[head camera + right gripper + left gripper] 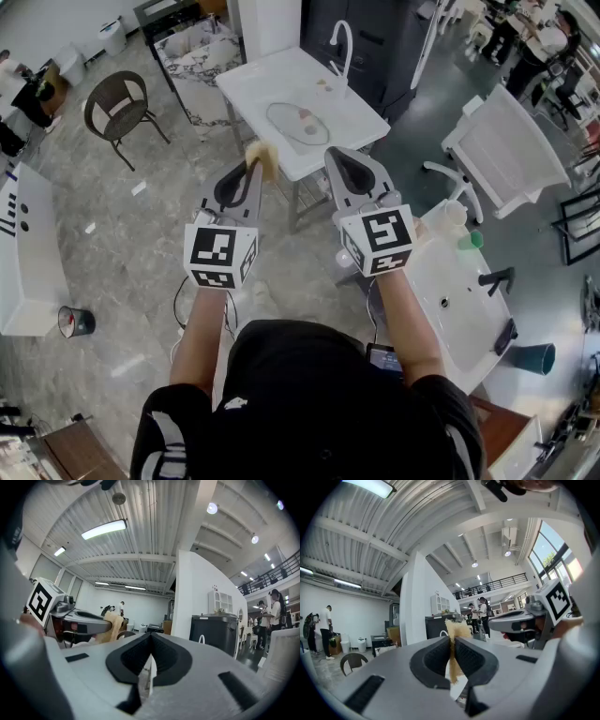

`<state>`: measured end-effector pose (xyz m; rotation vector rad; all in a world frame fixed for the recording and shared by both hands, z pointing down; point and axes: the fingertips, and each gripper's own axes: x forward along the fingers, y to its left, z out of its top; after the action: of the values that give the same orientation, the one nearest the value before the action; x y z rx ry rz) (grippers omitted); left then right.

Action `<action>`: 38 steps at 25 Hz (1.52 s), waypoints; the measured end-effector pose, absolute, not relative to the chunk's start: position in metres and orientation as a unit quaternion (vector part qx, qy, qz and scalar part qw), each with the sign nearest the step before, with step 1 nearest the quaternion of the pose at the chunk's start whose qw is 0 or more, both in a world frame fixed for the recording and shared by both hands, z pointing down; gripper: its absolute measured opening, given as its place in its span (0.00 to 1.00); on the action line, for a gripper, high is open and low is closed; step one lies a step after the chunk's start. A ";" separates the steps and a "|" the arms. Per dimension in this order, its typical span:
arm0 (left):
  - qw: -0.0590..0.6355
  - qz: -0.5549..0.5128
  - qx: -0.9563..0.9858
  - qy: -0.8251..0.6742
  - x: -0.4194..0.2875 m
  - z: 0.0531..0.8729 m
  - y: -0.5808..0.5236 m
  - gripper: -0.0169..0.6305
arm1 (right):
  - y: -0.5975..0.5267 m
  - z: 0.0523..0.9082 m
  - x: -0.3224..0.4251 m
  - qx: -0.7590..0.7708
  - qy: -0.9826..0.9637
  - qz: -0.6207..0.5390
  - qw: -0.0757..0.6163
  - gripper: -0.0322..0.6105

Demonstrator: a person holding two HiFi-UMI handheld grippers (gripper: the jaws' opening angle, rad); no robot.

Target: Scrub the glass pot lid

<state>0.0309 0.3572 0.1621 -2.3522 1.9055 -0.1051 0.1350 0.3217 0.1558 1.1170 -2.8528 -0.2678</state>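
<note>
The glass pot lid (298, 124) lies flat on a white table (361, 117) ahead of me, under a white faucet (341, 47). My left gripper (251, 165) is shut on a yellow sponge (262, 157), held level short of the table's near edge. In the left gripper view the sponge (456, 631) sticks out from between the pressed pads. My right gripper (341, 165) is shut with nothing in it, level beside the left one, its tips at the table's front edge. In the right gripper view its jaws (150, 654) meet, and the left gripper's sponge (114, 619) shows at the left.
A brown wicker chair (116, 107) stands on the marble floor at the left. A white chair (502, 155) and a white basin counter (461, 300) are at my right. A white counter (23, 253) runs along the left edge. Several people stand in the background.
</note>
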 end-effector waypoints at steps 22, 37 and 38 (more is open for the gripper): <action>0.037 -0.038 -0.779 0.625 0.042 0.181 0.333 0.05 | 0.300 0.177 0.148 0.362 -0.929 -0.065 0.035 0.05; 0.034 -0.030 -0.786 0.616 -0.002 0.175 0.228 0.05 | 0.199 0.175 0.099 0.366 -0.927 -0.074 0.045 0.05; 0.032 -0.030 -0.788 0.615 -0.007 0.175 0.220 0.05 | 0.192 0.174 0.094 0.367 -0.926 -0.074 0.046 0.05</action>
<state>-0.0066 0.2199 0.1750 -2.4246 1.8927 -0.0921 0.0938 0.1921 0.1739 1.1196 -2.8275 -0.2244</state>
